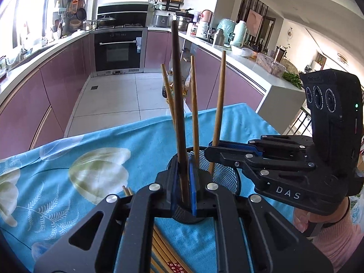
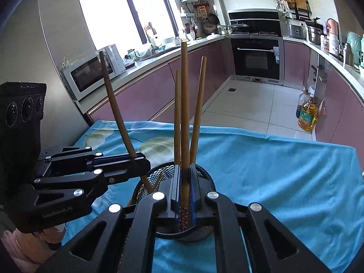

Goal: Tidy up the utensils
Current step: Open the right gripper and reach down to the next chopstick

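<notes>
Left wrist view, both jaws clamped on chopsticks over mesh holder (image 1: 225,175) rim.

Facing wrist views, shared mesh holder (image 1: 224,175)

Black gripper (image 1: 183,186), blue pads, silver screws; pink sleeve (image 1: 339,243).

A blue floral tablecloth (image 2: 273,159) covers the table. Beyond it, a built-in black oven (image 1: 119,50) sits among mauve cabinets (image 1: 61,72), with a wok (image 1: 106,18) on the stove above. A white microwave (image 2: 91,75) stands on the counter below the window (image 2: 118,9). Cooking-oil bottles (image 2: 307,113) stand on the tiled floor (image 1: 113,95).
</notes>
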Tool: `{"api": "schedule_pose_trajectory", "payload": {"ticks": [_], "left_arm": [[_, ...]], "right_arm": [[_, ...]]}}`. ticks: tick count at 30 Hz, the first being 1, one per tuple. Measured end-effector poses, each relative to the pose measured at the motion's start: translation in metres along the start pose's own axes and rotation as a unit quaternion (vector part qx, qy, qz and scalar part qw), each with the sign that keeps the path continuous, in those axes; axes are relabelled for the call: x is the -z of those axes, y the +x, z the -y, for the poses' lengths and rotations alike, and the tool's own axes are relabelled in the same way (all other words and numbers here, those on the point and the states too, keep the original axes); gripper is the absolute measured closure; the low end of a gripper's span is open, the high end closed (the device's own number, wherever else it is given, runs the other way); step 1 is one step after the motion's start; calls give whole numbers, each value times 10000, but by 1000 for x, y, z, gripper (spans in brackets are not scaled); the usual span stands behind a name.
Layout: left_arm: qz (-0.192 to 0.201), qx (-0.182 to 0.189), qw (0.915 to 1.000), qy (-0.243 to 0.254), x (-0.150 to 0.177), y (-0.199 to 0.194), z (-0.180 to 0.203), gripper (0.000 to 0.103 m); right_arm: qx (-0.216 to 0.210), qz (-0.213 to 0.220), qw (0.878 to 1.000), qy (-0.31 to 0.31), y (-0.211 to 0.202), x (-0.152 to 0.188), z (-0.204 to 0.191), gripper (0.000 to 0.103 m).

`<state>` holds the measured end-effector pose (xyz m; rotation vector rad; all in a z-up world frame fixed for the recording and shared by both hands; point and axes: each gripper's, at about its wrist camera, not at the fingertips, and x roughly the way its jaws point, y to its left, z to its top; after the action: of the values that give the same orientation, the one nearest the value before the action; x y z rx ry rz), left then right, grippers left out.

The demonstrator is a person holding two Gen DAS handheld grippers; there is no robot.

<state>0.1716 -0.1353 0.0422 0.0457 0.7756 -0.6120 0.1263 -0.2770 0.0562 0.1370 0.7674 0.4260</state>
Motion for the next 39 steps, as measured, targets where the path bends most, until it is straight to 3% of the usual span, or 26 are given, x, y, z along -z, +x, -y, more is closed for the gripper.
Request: {"api": "schedule_pose_trajectory", "payload": {"ticks": [6, 9, 10, 16, 19, 20, 29, 39], "left_arm": [[58, -49, 10000, -44, 7, -2, -4, 92], [227, -196, 9995, -69, 13, -13, -5, 86], [313, -266, 9991, -61, 17, -19, -5, 83], [968, -739, 9925, 26, 39, -67, -6, 56], [1112, -951, 9892, 53, 58, -85, -13, 38], [1108, -1068, 9881, 25, 67, -89, -16, 37], [41, -1409, 9897, -248, 139, -57, -46, 38], [-528, -1354, 9889, -321, 164, -25, -46, 42]], "right_arm": [[54, 149, 9999, 66, -7, -1, 0, 94], [28, 300, 9995, 69, -15, 0, -2, 83], [13, 367, 9993, 42, -19, 1, -3, 76], [-171, 727, 9966, -341, -49, 15, -27, 62], [-409, 747, 9947, -580, -59, 30, -42, 56], [-487, 700, 9943, -644, -59, 36, -47, 53], [-418, -352, 9959, -725, -1, 91, -69, 52], [-156, -778, 9950, -599, 32, 116, -72, 52]]}}
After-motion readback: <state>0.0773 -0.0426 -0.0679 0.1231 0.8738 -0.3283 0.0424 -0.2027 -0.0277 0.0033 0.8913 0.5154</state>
